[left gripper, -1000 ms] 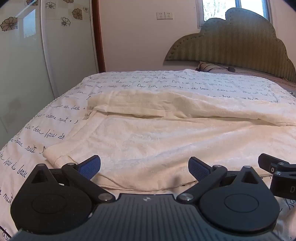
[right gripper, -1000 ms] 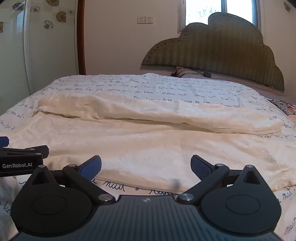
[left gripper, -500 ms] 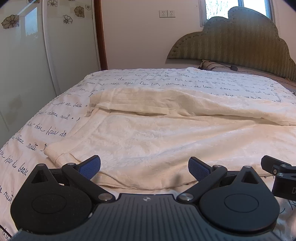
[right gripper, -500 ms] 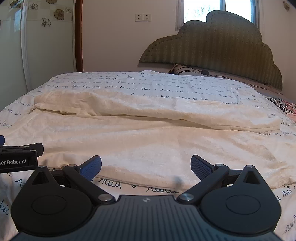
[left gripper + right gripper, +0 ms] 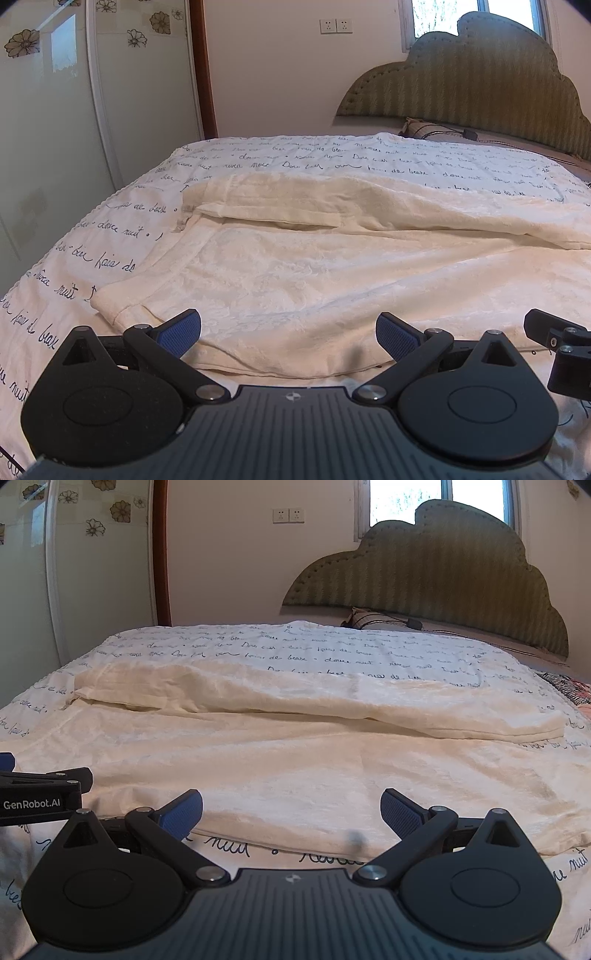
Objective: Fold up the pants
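Cream pants (image 5: 332, 273) lie spread across the bed, one leg nearest me and the other leg (image 5: 295, 698) bunched along the far side. The waistband corner (image 5: 114, 302) is at the near left in the left wrist view. My left gripper (image 5: 288, 338) is open just above the near edge of the pants, with its blue pads (image 5: 181, 330) wide apart. My right gripper (image 5: 291, 814) is open too, low over the near hem (image 5: 280, 834), holding nothing. Each gripper's side shows in the other's view: the right gripper (image 5: 557, 350), the left gripper (image 5: 40, 794).
The bedspread (image 5: 92, 258) is white with black script. A green padded headboard (image 5: 424, 576) and a pillow (image 5: 373, 618) are at the far end. A wardrobe with sliding doors (image 5: 55, 129) runs along the left. A patterned cloth (image 5: 569, 694) shows at the right edge.
Both grippers have dropped slightly and edged toward the near edge of the pants. Their jaws stay open, and the pants lie as before.
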`<control>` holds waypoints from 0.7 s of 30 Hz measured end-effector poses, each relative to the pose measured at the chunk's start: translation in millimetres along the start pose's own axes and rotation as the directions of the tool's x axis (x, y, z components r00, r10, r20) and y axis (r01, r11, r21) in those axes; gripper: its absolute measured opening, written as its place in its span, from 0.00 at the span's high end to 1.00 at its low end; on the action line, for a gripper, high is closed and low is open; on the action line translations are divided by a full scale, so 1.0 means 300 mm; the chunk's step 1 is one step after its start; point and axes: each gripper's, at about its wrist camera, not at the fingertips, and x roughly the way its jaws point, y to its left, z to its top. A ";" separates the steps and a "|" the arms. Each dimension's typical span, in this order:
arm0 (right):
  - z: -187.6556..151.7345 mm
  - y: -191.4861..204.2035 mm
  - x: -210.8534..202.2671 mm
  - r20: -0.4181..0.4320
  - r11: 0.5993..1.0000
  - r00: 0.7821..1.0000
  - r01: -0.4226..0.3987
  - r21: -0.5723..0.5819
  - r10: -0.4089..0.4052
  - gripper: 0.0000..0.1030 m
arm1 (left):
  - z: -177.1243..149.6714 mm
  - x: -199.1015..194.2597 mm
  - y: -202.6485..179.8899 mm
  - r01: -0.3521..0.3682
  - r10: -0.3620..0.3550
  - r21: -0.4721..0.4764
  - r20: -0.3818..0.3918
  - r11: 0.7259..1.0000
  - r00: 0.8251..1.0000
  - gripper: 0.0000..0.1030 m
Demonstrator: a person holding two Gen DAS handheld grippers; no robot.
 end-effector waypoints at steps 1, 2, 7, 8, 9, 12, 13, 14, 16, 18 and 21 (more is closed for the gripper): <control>0.000 0.002 0.000 0.000 1.000 1.000 0.000 -0.001 0.000 0.00 | 0.000 0.000 0.001 -0.002 0.002 0.004 -0.003 1.000 1.000 0.00; 0.000 0.001 0.000 0.000 1.000 1.000 0.000 0.000 0.000 0.00 | 0.000 0.000 0.001 -0.005 0.005 0.008 -0.005 1.000 1.000 0.00; -0.001 0.005 0.000 0.000 1.000 1.000 -0.004 0.000 0.004 0.00 | 0.001 -0.001 0.000 -0.008 0.008 0.013 -0.022 1.000 1.000 0.00; -0.002 0.005 0.001 0.000 1.000 1.000 -0.005 0.000 0.005 0.00 | 0.002 -0.001 0.000 -0.008 0.009 0.013 -0.022 1.000 1.000 0.00; -0.003 0.005 0.001 -0.001 1.000 1.000 -0.006 0.000 0.006 0.00 | 0.002 -0.001 0.000 -0.009 0.010 0.014 -0.024 1.000 1.000 0.00; -0.003 0.005 0.001 0.001 1.000 1.000 -0.007 0.000 0.007 0.00 | 0.002 0.000 0.002 -0.007 0.007 0.004 -0.022 1.000 1.000 0.00; -0.004 0.006 0.001 0.001 1.000 1.000 -0.007 -0.001 0.007 0.00 | 0.001 -0.001 0.003 -0.007 0.007 0.004 -0.017 1.000 1.000 0.00; -0.004 0.006 0.001 0.001 1.000 1.000 -0.007 -0.001 0.007 0.00 | 0.001 -0.001 0.004 -0.005 0.005 0.000 -0.013 1.000 1.000 0.00; -0.006 0.005 -0.001 0.002 1.000 1.000 -0.008 -0.001 0.008 0.00 | 0.001 -0.001 0.004 -0.007 0.007 0.002 -0.013 1.000 1.000 0.00; -0.007 0.006 -0.001 0.002 1.000 1.000 -0.010 0.000 0.010 0.00 | -0.002 0.001 0.005 0.001 -0.001 -0.008 -0.006 1.000 1.000 0.00; -0.009 0.007 -0.003 0.004 1.000 1.000 -0.016 0.002 0.016 0.00 | -0.005 0.001 0.007 0.001 -0.001 -0.011 0.006 1.000 1.000 0.00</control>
